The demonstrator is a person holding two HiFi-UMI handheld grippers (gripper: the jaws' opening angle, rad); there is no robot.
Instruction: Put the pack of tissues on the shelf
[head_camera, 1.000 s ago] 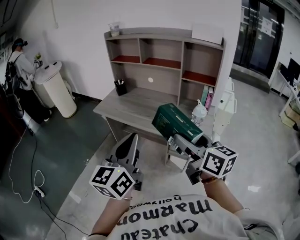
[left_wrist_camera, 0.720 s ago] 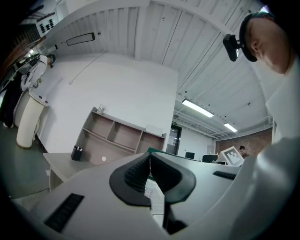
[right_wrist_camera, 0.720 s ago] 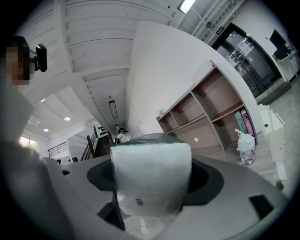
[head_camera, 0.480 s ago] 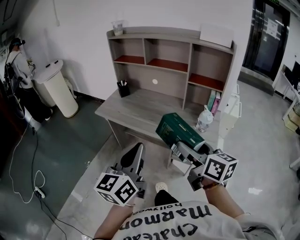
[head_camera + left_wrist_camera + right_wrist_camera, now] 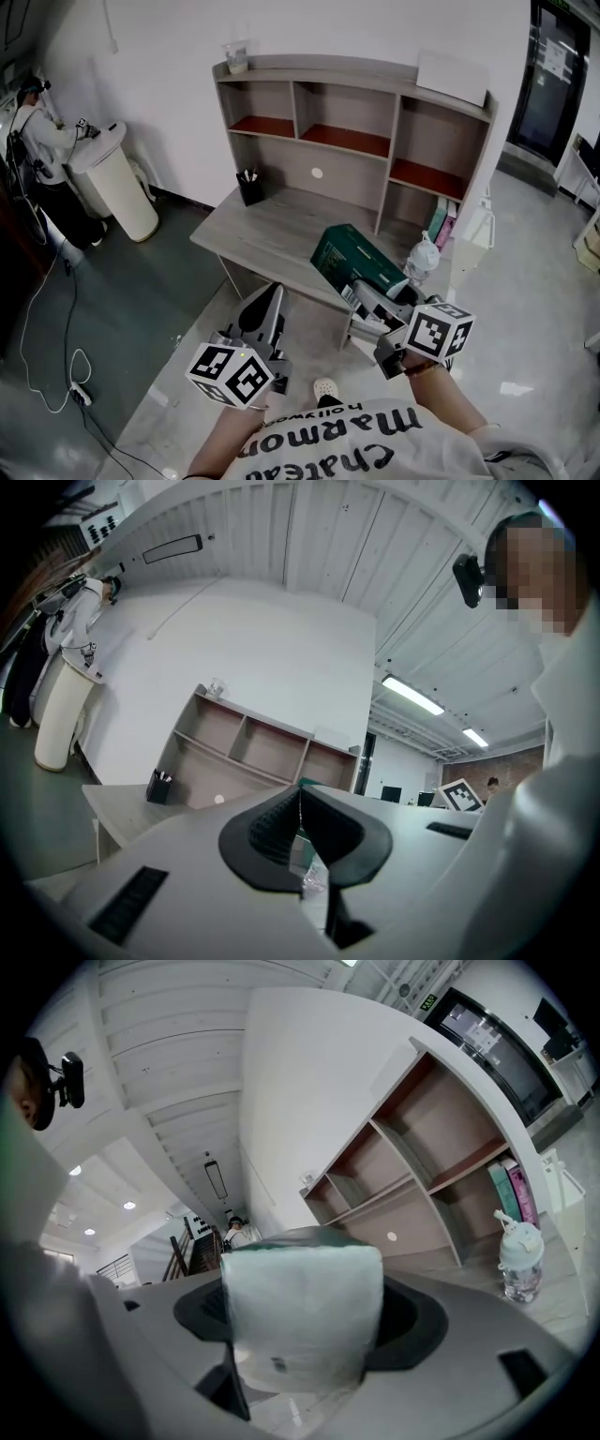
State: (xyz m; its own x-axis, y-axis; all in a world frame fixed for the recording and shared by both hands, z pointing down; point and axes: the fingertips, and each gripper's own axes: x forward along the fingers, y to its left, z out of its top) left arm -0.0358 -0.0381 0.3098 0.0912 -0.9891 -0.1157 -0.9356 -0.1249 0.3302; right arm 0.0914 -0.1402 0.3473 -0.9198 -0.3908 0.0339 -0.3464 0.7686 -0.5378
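Observation:
The pack of tissues [image 5: 349, 259], dark green with a pale end [image 5: 302, 1307], is held out over the near edge of the desk [image 5: 272, 225], and my right gripper [image 5: 364, 285] is shut on it. Beyond it stands the shelf unit [image 5: 349, 141] with open compartments on red-brown boards. My left gripper [image 5: 269, 298] hangs lower left, short of the desk edge. Its pads [image 5: 281, 827] meet with nothing between them.
On the desk are a black pen holder [image 5: 248, 186], books [image 5: 442, 220] and a clear bottle [image 5: 422, 258]. A cup [image 5: 236, 58] and a white sheet [image 5: 453, 77] lie on top of the unit. A person [image 5: 36, 141] stands by a white bin [image 5: 112, 178] at far left.
Both grippers have moved forward toward the desk, and the shelf unit looms larger. The pack stays gripped in the right gripper; the left stays shut.

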